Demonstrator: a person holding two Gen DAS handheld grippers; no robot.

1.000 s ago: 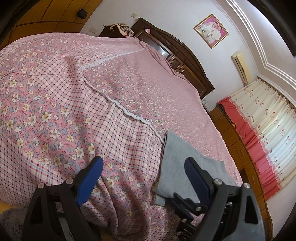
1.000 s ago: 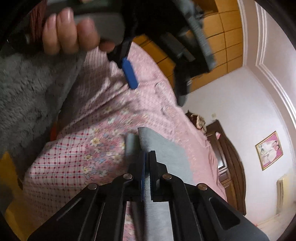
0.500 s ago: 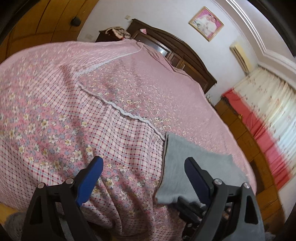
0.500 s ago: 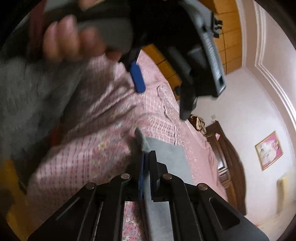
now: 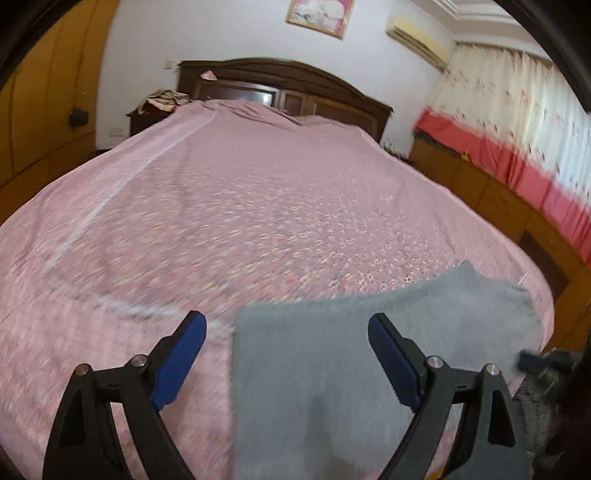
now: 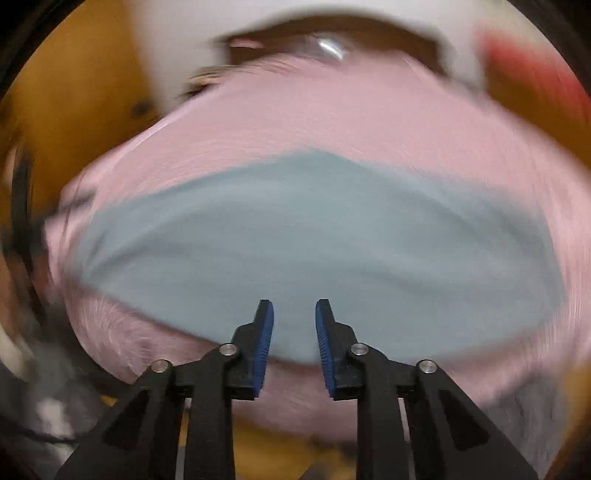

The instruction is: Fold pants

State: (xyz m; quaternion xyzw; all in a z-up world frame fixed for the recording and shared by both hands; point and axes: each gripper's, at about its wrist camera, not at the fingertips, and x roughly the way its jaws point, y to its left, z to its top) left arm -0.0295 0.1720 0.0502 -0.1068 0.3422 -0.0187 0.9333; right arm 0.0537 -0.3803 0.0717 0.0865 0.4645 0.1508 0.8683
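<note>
Right claw [image 6: 294, 334] first: its jaws have just been opening, and there's clear daylight between the blue pads now, with nothing pinched. A second ago they were clamped tight on the edge of the grey pants [image 6: 314, 251]; that grip is gone, and the cloth lies flat on the bed [image 6: 332, 110] ahead of the tips, its near edge right at the pads.

Over to the left claw [image 5: 286, 354]: spread wide, holding nothing, same as it was a second ago. What has changed is its outlook. It was looking across the checked part of the bedspread with the pants off to one side; now the pants [image 5: 332, 369] sit squarely below and between its fingers, near the foot-end edge of the bed [image 5: 258, 184].

My read: a fold has just been laid down and let go, and both claws are free to line up the next one.

The views split the work nicely. The right wrist view, badly smeared by motion, shows the whole folded shape as one broad grey patch. The left wrist view is sharper and gives the room: headboard [image 5: 288, 81], framed picture [image 5: 319, 14], curtain [image 5: 517, 110] along the wall, plus a dark blur at its right edge that I can't make out.
</note>
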